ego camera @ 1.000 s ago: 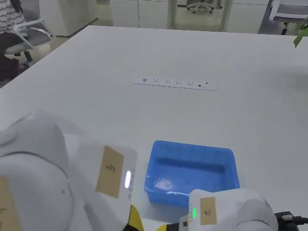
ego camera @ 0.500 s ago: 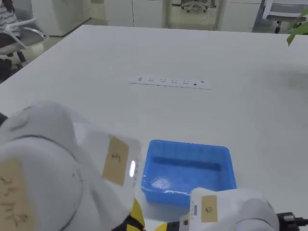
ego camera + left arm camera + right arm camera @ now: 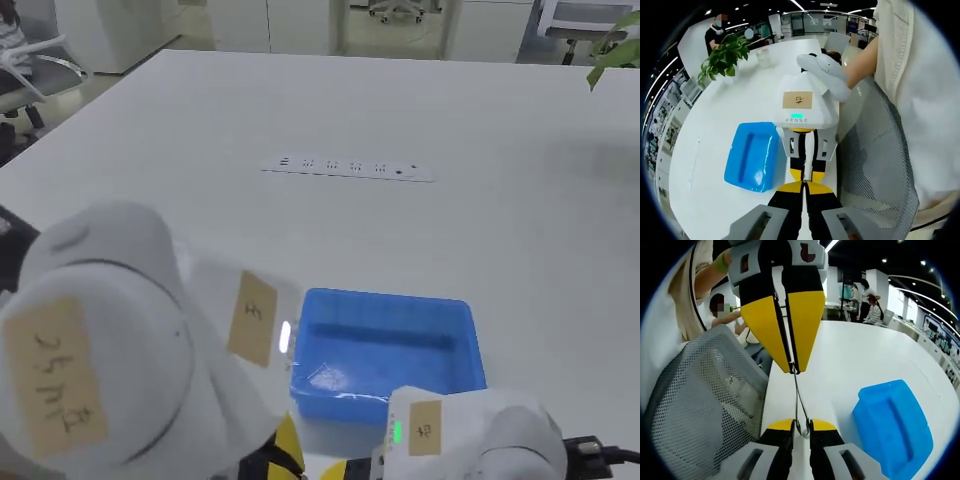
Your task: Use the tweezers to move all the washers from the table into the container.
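The blue container (image 3: 385,300) sits on the white table, just beyond both grippers; it also lies left of them (image 3: 752,155) and at lower right (image 3: 892,420). My left gripper (image 3: 792,371) comes in from above, its yellow jaws shut on the thin metal tweezers (image 3: 796,400). The tweezers' two legs run down into my right gripper (image 3: 801,426), whose jaws are closed on their lower end. A small round bit shows at that end; I cannot tell what it is. In the left gripper view the two grippers meet tip to tip (image 3: 804,182). The left gripper's white body (image 3: 130,340) looms at lower left.
A white power strip (image 3: 345,168) lies across the middle of the table. A grey mesh chair (image 3: 875,165) stands right by the table's near edge, with a person's sleeve (image 3: 905,75) above it. A potted plant (image 3: 722,57) stands at the far side. People sit in the background (image 3: 870,310).
The head camera has drifted a little. The left gripper's body has risen and swung right, looming larger in the head view. The right gripper stays low by the container.
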Tool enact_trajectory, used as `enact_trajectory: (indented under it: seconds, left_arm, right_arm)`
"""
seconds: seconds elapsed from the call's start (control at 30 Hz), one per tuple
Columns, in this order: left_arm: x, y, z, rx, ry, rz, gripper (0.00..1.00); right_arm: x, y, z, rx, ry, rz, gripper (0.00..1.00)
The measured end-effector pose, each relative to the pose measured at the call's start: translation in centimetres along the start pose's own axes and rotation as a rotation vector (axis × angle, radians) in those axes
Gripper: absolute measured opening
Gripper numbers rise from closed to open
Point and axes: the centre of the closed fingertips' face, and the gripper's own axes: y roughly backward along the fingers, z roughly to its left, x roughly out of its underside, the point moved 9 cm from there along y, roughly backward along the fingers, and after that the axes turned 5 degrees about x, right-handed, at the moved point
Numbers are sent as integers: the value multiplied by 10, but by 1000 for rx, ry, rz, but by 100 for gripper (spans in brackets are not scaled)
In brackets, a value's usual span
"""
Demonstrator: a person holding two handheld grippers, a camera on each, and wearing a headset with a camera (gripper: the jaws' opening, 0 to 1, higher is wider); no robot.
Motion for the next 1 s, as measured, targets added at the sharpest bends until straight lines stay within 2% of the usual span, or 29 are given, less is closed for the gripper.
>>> enact_trajectory:
  seconds: [0.3,0.57,0.67,0.73,0.77,0.8,0.87,1.0]
  left_arm:
    - [-1,-2,0,17,12,-3,0]
    - [1,-3,1,9,45,-18,0]
    - [2,-4,1,-8,65,-38,0]
    - [6,-3,-1,-31,151,-88,1]
    - [7,-2,-2,-37,173,-113,5]
    - [10,-1,-4,-55,201,-149,11]
    - [16,1,-7,-83,267,-195,19]
    - [32,4,-18,-159,433,-334,39]
  right_arm:
    - [-19,7,0,3,15,-49,9]
    - [-15,3,-1,-19,17,-36,5]
    - [-15,3,-3,-25,-12,-36,4]
    - [-14,3,-4,-20,-40,-43,3]
    - [-14,3,-6,-14,-63,-49,3]
    - [-13,3,-7,-16,-89,-53,3]
    - [-12,4,-12,-8,-157,-67,3]
    - [-5,4,-22,-19,-308,-114,3]
